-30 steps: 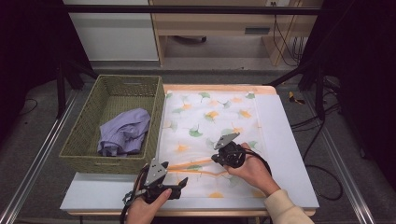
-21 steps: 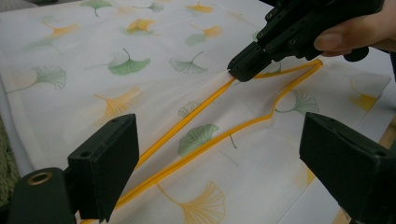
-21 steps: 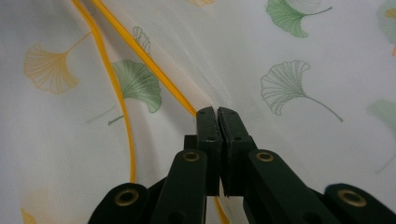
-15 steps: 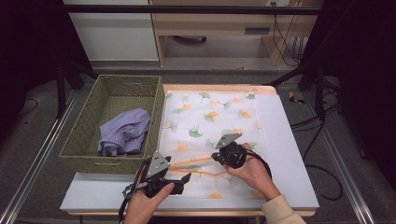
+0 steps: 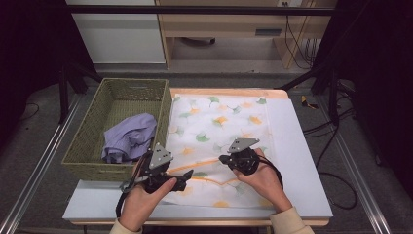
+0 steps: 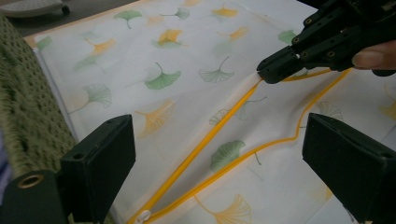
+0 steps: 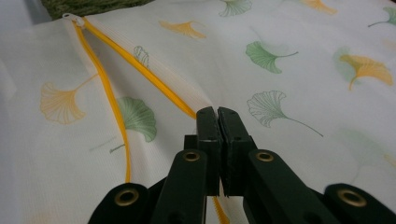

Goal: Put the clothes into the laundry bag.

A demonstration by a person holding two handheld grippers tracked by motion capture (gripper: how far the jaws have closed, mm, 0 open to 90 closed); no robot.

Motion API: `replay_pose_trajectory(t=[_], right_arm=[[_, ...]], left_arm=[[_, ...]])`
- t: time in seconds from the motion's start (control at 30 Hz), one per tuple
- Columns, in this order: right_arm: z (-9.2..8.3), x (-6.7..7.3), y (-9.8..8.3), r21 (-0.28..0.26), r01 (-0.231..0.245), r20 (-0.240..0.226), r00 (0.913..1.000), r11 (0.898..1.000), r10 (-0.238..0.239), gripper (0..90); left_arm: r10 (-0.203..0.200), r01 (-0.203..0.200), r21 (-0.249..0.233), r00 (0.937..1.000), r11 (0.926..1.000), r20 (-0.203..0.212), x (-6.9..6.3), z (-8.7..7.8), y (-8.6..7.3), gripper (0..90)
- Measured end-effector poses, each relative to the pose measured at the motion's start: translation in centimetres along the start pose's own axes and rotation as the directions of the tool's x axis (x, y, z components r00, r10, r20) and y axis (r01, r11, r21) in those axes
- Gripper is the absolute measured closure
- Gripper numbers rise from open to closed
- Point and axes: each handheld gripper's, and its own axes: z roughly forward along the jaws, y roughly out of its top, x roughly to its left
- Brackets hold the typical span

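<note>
The white mesh bag (image 5: 219,146) with printed ginkgo leaves lies flat on the table (image 5: 302,161), covering most of its middle from the far edge to the near edge. Its yellow zipper (image 6: 210,135) is open, and the two yellow edges run apart from each other near the front part of the bag. The small white zipper pull (image 7: 74,19) sits at the end where the two edges meet, on the side of the basket.

The right gripper (image 5: 225,159) has its jaws pressed together on the upper edge of the zipper opening, and it pinches the cloth just beside the yellow line. In the left gripper view the same closed black tip touches the fabric at the far end of the opening.

The left gripper (image 5: 187,176) hangs above the near left part of the bag, and its jaws are spread wide with nothing between them.

A woven green basket (image 5: 87,141) stands at the left edge of the table, just beside the bag. Inside it lies a crumpled lilac cloth (image 5: 129,139).
</note>
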Motion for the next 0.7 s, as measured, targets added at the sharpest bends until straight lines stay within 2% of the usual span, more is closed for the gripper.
replay_pose_trajectory(t=[0.33,0.43,0.5,0.57,0.7], right_arm=[[-0.5,-0.2,0.0,-0.034,-0.009,0.006,0.9999,0.999,0.009,88.5],[-0.5,-0.2,0.0,-0.037,-0.012,0.005,0.9999,0.999,0.012,88.5],[-0.6,-0.3,0.0,-0.042,-0.017,0.003,0.9999,0.999,0.017,88.5],[-0.6,-0.3,0.0,-0.044,-0.017,0.004,0.9998,0.999,0.017,88.5],[-0.6,-0.4,-0.1,-0.047,-0.022,0.006,0.9997,0.999,0.022,88.5]], left_arm=[[0.029,-0.026,0.036,0.9968,0.999,-0.074,3.0,-1.9,2.2,9.4],[0.027,-0.023,0.049,0.9963,0.9985,-0.082,4.0,-2.2,2.8,9.4],[0.007,-0.003,0.048,0.9965,0.9989,-0.083,4.6,-2.4,3.0,9.4],[0.003,0.001,0.051,0.9967,0.9987,-0.082,5.1,-2.7,3.2,9.4],[0.01,-0.004,0.059,0.9944,0.9982,-0.106,6.0,-3.2,3.6,9.3]])
